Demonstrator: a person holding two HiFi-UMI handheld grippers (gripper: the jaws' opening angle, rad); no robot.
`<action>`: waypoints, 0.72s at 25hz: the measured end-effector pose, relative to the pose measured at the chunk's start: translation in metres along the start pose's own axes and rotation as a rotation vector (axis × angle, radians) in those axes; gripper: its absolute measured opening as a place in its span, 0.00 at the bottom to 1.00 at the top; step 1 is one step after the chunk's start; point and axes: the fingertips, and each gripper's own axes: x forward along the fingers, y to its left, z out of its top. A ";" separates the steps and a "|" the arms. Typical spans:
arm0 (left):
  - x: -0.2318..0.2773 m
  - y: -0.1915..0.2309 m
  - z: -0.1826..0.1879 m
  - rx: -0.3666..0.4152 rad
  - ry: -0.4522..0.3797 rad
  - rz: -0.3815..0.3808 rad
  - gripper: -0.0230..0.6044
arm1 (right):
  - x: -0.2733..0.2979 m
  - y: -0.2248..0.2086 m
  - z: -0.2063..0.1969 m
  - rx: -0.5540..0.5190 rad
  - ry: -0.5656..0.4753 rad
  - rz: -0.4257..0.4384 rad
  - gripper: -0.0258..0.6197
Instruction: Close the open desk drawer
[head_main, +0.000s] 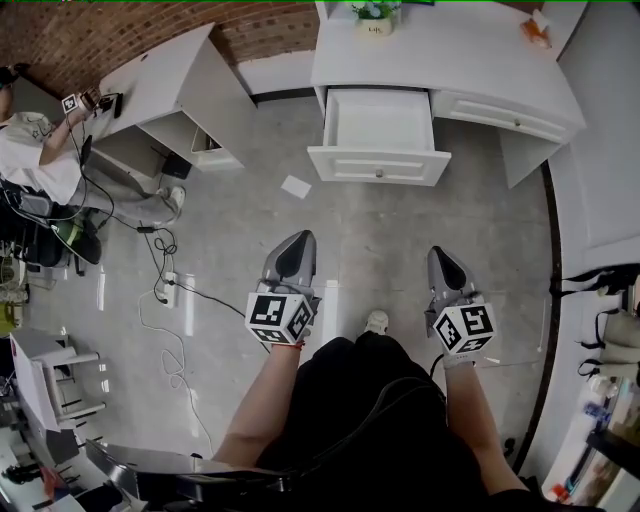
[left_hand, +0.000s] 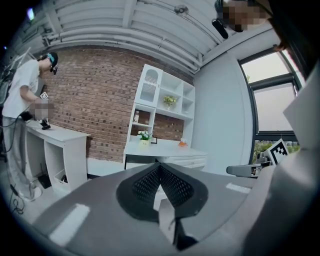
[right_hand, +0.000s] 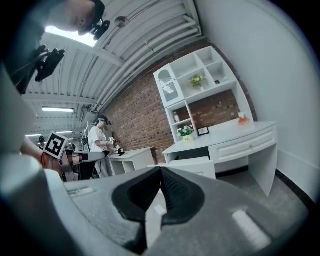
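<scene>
The white desk (head_main: 470, 60) stands at the far side of the floor, its left drawer (head_main: 378, 125) pulled wide open and empty inside, with the drawer front (head_main: 378, 167) facing me. My left gripper (head_main: 296, 243) and right gripper (head_main: 441, 258) hang side by side well short of the drawer, both pointing toward it. Each has its jaws shut with the tips meeting and nothing between them. In the right gripper view the open drawer (right_hand: 194, 165) shows just past the shut gripper (right_hand: 161, 171). In the left gripper view the desk (left_hand: 167, 149) is seen beyond the shut gripper (left_hand: 159, 166).
A second white desk (head_main: 165, 85) stands at the back left, with a person (head_main: 30, 150) working at it. Cables and a power strip (head_main: 166, 290) trail over the left floor. A paper scrap (head_main: 296, 186) lies before the drawer. A flower pot (head_main: 375, 20) sits on the desk.
</scene>
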 end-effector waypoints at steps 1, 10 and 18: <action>0.001 0.001 0.000 -0.001 -0.001 0.007 0.04 | 0.003 -0.001 0.000 -0.002 0.002 0.007 0.04; 0.006 0.010 -0.004 -0.013 0.008 0.041 0.04 | 0.018 -0.008 -0.002 0.006 0.025 0.029 0.04; 0.033 0.022 -0.012 -0.027 0.034 0.031 0.04 | 0.043 -0.018 -0.007 0.015 0.048 0.023 0.04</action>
